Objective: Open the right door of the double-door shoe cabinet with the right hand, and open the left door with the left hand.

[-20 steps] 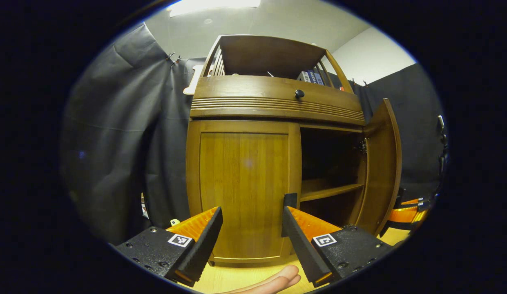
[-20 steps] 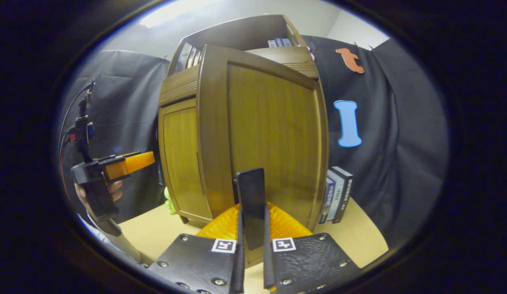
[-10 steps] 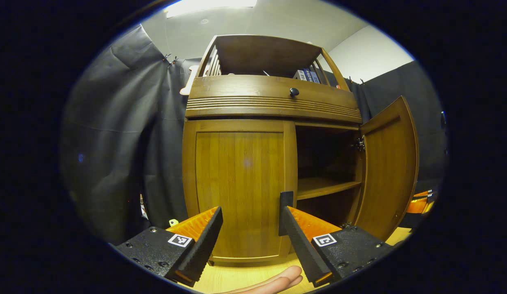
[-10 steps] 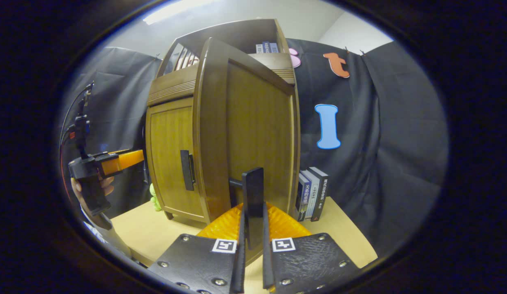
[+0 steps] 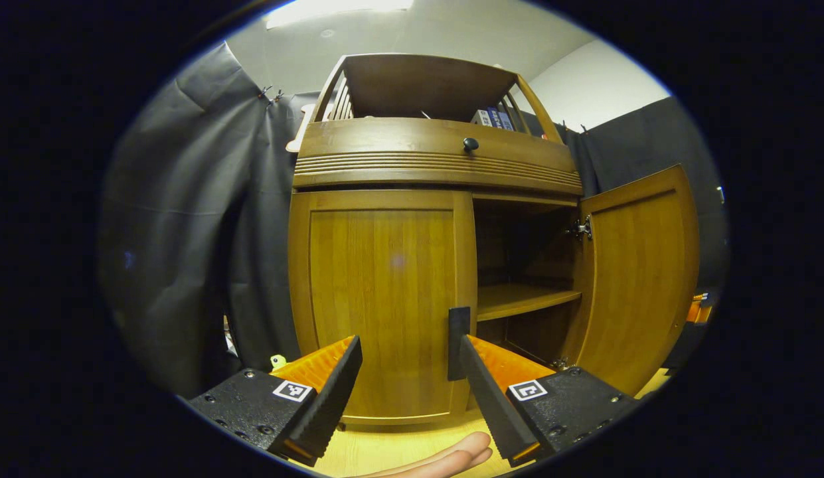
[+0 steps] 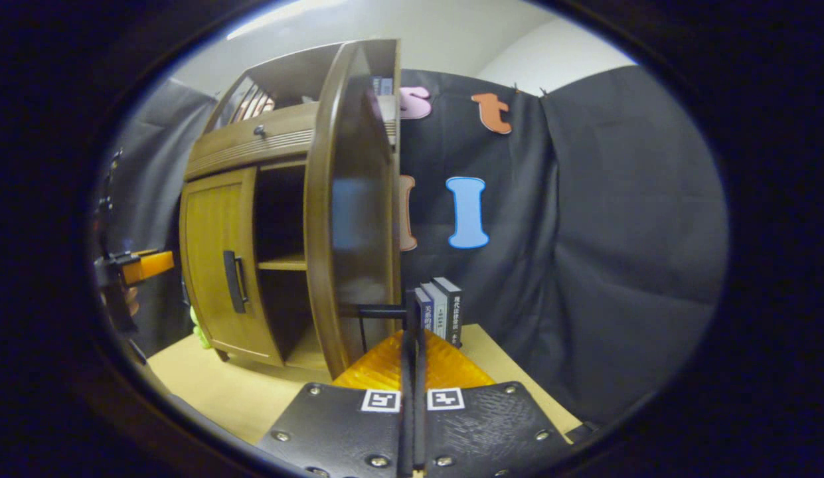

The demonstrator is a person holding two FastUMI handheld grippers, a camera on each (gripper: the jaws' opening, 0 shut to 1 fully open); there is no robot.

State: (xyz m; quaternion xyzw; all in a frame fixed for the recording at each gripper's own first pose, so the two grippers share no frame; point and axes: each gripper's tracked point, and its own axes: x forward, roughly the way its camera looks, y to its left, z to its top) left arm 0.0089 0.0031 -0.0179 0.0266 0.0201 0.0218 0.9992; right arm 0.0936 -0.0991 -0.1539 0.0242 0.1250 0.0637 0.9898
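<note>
Black cloth walls [image 6: 617,199], white ceiling [image 5: 451,33] — ceiling light [image 5: 338,5], pale wooden tabletop [image 6: 212,385]

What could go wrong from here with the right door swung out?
1. The right gripper is shut on the right door's handle; swinging wider could overextend the hinge.
2. The books stand behind the right door and could get knocked.
3. The open left gripper might miss the left door's handle.

1. The shoe cabinet [image 5: 438,159] stands on the desk [image 6: 219,392] at frame centre.
2. Its right door [image 5: 641,279] hangs open at right; left door [image 5: 382,299] shut.
3. Books [image 6: 441,309] stand behind the right door in the right gripper view.
</note>
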